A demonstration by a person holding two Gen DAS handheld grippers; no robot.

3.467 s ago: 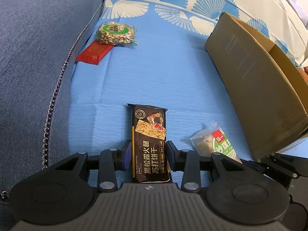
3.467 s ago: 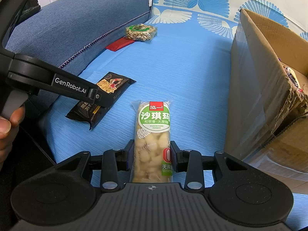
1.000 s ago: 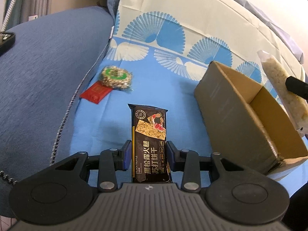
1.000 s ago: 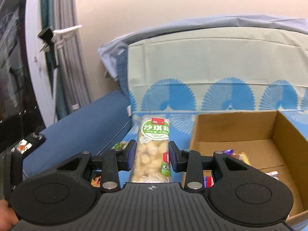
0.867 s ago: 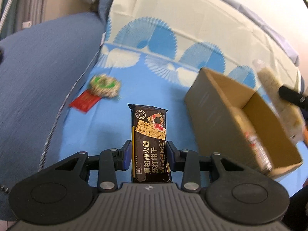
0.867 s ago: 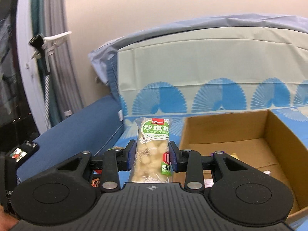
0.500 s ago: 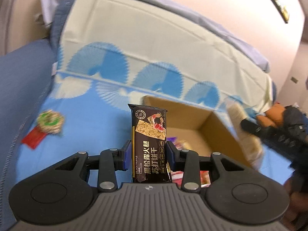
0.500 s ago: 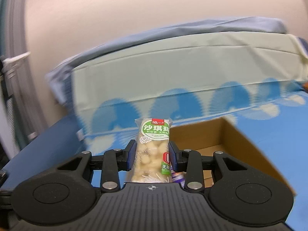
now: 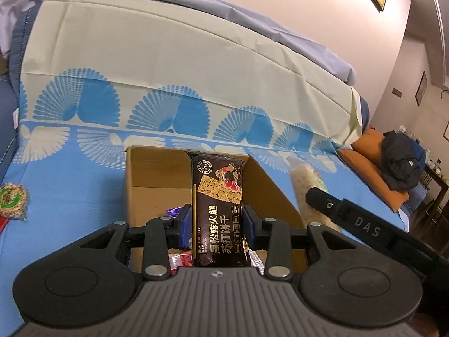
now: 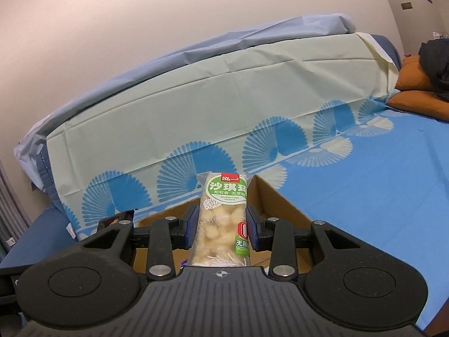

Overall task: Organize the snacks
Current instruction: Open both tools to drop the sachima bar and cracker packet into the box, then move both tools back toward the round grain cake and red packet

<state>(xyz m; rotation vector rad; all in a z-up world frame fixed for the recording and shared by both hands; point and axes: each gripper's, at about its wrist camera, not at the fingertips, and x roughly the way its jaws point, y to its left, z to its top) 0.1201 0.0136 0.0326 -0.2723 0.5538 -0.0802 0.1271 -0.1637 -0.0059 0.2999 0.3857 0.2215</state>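
Note:
My left gripper (image 9: 217,226) is shut on a black cracker packet (image 9: 217,205), held lengthwise above the open cardboard box (image 9: 146,174). Several wrapped snacks lie on the box floor. To the right in the left wrist view, the right gripper's finger (image 9: 350,221) holds a pale sachima packet (image 9: 304,185) beside the box's right wall. In the right wrist view my right gripper (image 10: 221,231) is shut on that green-and-white sachima packet (image 10: 223,216), with the box (image 10: 280,199) below and behind it. The tip of the black packet (image 10: 116,220) shows at the left.
A round green-labelled nut cake (image 9: 11,198) lies on the blue sheet (image 9: 70,191) left of the box, with a red wrapper edge at the frame's left. An orange cushion (image 9: 373,151) bearing a dark bundle (image 9: 401,163) sits at the far right.
Both grippers have swung from the left side of the bed to above the box, each still gripping its packet. The left one rose; the box now sits straight ahead under it.

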